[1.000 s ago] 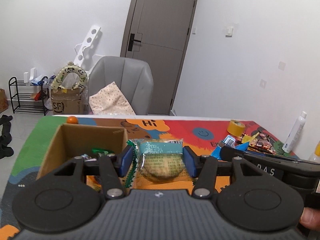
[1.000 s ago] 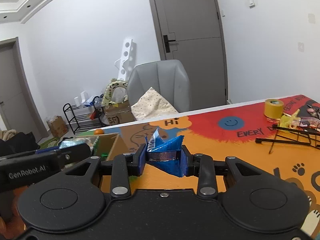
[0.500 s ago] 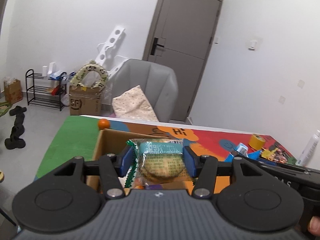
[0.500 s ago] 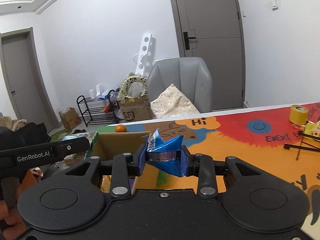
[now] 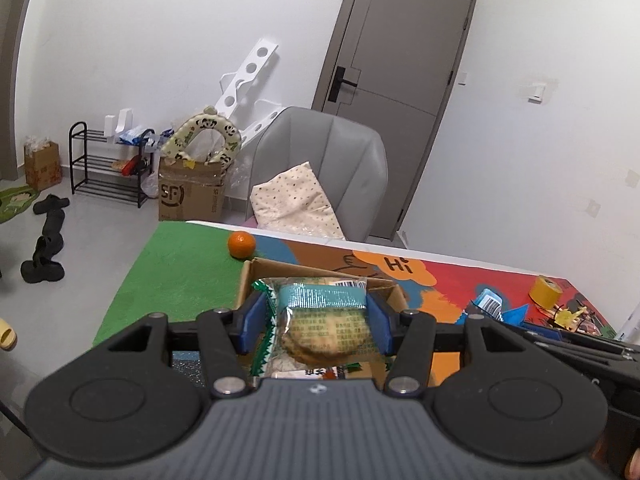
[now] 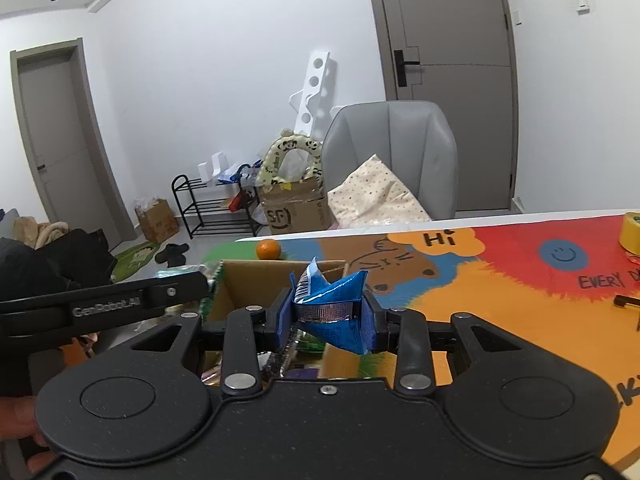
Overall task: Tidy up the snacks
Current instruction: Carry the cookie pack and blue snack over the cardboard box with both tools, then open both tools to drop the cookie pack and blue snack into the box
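Observation:
My left gripper is shut on a clear cookie packet with a teal band, held above the open cardboard box. My right gripper is shut on a crumpled blue snack packet, over the same cardboard box. Other wrapped snacks lie inside the box, partly hidden by both grippers. In the right wrist view the left gripper's black body reaches in from the left beside the box.
A small orange sits on the green part of the colourful table mat behind the box. A yellow tape roll and loose items lie at the right. A grey chair with a cushion stands behind the table.
Both grippers have travelled left across the table with their packets, so the box now lies directly beneath them. The grips have not changed.

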Demonstrator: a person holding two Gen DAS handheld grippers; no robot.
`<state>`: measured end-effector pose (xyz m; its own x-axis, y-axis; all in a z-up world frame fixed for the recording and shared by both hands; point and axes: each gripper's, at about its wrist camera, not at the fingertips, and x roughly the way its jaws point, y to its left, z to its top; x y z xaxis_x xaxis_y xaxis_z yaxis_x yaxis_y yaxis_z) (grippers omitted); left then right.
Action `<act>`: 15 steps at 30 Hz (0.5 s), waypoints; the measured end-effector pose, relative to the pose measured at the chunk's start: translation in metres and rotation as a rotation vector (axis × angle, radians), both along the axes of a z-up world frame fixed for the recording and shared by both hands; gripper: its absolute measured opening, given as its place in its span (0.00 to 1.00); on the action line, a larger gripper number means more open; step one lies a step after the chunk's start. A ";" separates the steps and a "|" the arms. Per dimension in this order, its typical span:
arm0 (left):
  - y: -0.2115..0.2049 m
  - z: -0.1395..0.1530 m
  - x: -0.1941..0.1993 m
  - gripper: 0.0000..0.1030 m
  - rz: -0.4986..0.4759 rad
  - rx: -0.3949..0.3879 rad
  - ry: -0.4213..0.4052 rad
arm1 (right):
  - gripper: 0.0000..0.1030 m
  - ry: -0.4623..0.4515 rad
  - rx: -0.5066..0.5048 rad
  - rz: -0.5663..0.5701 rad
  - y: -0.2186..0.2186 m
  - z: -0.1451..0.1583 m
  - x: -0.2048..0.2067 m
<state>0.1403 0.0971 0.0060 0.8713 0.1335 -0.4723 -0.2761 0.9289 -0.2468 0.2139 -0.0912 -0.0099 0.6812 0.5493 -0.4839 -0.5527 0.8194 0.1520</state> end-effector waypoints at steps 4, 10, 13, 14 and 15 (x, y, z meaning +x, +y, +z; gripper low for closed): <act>0.008 -0.006 0.009 0.53 0.014 -0.016 0.014 | 0.32 0.007 -0.006 0.011 0.009 -0.002 0.003; 0.018 -0.008 0.010 0.65 0.026 -0.032 0.011 | 0.32 0.024 -0.006 0.023 0.020 -0.006 0.009; 0.025 -0.007 0.006 0.66 0.049 -0.026 0.009 | 0.32 0.033 -0.002 0.033 0.026 -0.008 0.011; 0.027 -0.007 0.004 0.67 0.052 -0.029 0.011 | 0.32 0.037 0.002 0.035 0.028 -0.008 0.012; 0.029 -0.007 0.002 0.67 0.055 -0.033 0.013 | 0.33 0.040 0.007 0.040 0.030 -0.007 0.012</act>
<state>0.1426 0.1261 -0.0009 0.8568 0.1658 -0.4883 -0.3304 0.9036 -0.2728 0.2259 -0.0610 -0.0172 0.6389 0.5793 -0.5062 -0.5785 0.7955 0.1802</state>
